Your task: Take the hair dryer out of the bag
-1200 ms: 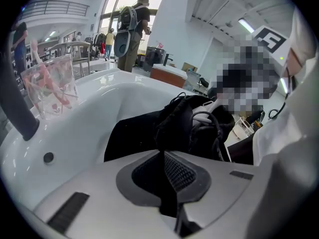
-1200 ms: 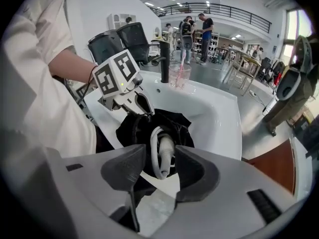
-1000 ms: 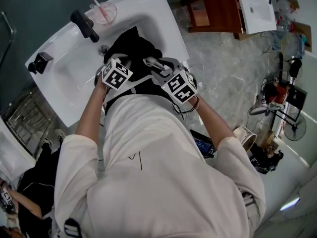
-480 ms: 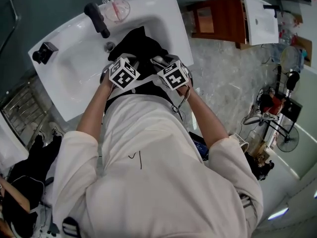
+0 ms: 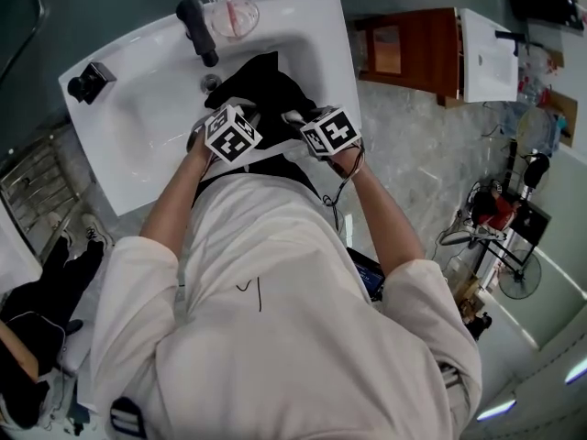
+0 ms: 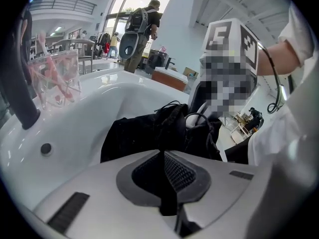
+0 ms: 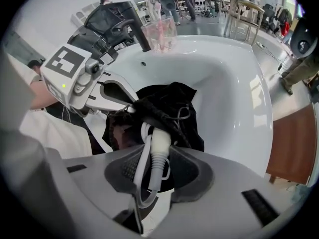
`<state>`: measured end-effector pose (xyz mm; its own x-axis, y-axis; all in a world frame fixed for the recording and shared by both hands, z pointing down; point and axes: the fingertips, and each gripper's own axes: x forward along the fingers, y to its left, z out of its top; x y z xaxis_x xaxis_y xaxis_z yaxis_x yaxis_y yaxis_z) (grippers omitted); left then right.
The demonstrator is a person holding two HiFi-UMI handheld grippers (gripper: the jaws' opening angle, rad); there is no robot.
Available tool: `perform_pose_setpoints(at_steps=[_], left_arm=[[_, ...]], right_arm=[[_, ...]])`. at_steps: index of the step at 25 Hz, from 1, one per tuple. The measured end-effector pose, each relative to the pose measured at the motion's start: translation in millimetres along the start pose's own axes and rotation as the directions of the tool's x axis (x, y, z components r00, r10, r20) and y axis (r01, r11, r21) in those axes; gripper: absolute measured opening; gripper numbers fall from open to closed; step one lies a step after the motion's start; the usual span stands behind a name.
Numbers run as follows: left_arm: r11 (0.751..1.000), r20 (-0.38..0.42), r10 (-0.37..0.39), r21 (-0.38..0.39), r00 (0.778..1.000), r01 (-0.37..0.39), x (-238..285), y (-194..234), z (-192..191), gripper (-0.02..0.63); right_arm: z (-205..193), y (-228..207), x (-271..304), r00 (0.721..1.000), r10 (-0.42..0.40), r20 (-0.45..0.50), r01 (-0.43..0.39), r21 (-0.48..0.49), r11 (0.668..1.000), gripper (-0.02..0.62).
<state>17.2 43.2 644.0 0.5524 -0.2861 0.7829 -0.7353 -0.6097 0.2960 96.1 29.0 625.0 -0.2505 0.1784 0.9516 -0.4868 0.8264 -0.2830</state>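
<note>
Nearest the body, the left gripper [image 6: 167,180] is clamped on a fold of the black bag [image 7: 172,103], its pads pressed together with dark cloth pinched between them. This looks meant to pin the bag down and keep its mouth up while the other hand pulls. The right gripper [image 7: 155,175] points steeply down at that mouth, and its jaws have just been closing. Between them stands the white ribbed tail of the dryer [image 7: 159,146] with a loop of its cord [image 7: 142,168], and the pads appear to bear on both. That tail was probably chosen because it is the only part showing. The rest of the dryer is inside the bag, so the job seems barely begun. A pull by the cord end could snag on the drawstring lying across the opening. The bag lies slumped in the bowl of a white sink [image 7: 234,78], which keeps it from sliding away. At the far rim stand a black tap [image 5: 197,31] and a clear cup [image 5: 232,14] holding a pink toothbrush. Beyond is a grey stone floor [image 5: 417,145], a wooden stand [image 5: 413,49] bearing a second basin, and people [image 6: 139,26] by bright windows.
</note>
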Motion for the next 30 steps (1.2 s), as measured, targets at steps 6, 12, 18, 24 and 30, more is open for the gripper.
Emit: perform_pose_setpoints(at_steps=[6,12,18,24,30], left_arm=[[0.998,0.008,0.047,0.041,0.999,-0.048,-9,6,7,0.035],[0.999,0.077,0.044,-0.031,0.996,-0.042,-22,17,24,0.073],[0.996,0.094,0.085,0.022,0.992,-0.087,-34,24,46,0.116],[0.989,0.079,0.123,0.074,0.989,-0.129,-42,17,56,0.068],[0.986,0.112,0.166,0.007,0.980,-0.168,-52,19,63,0.040]], right_arm=[[1,5,-27,0.997,0.075,0.001,-0.075,0.067,0.995,0.118],[-16,12,-62,0.981,0.189,0.051,-0.195,0.197,0.961,0.117],[-28,18,-83,0.947,0.260,0.186,-0.312,0.355,0.881,0.117],[-23,30,-72,0.922,0.279,0.267,-0.368,0.391,0.844,0.116],[9,68,-43,0.950,0.267,0.164,-0.289,0.132,0.948,0.115]])
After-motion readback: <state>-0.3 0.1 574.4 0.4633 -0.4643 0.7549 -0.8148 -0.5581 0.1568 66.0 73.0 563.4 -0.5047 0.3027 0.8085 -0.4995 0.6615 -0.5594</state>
